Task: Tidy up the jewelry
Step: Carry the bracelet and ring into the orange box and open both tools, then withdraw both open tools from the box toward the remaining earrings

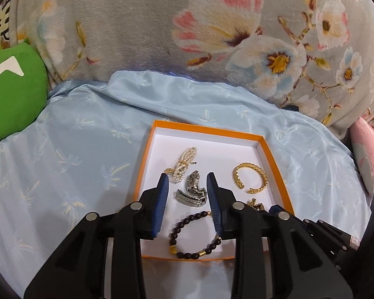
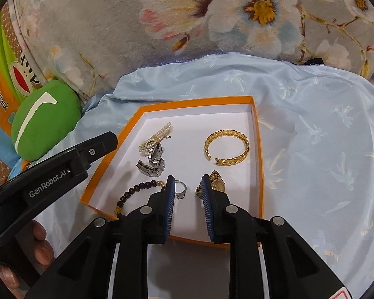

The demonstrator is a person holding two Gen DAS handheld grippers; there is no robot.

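Observation:
An orange box with a white floor lies on a pale blue cloth. In it lie a pearl bracelet, a silver watch, a gold cuff, a dark bead bracelet, a silver ring and a gold watch. My left gripper is open and empty over the silver watch. My right gripper is open and empty, between the ring and the gold watch.
A pale blue cloth covers the bed. A grey floral blanket rises behind the box. A green cushion lies at the left. The left gripper's body crosses the right wrist view.

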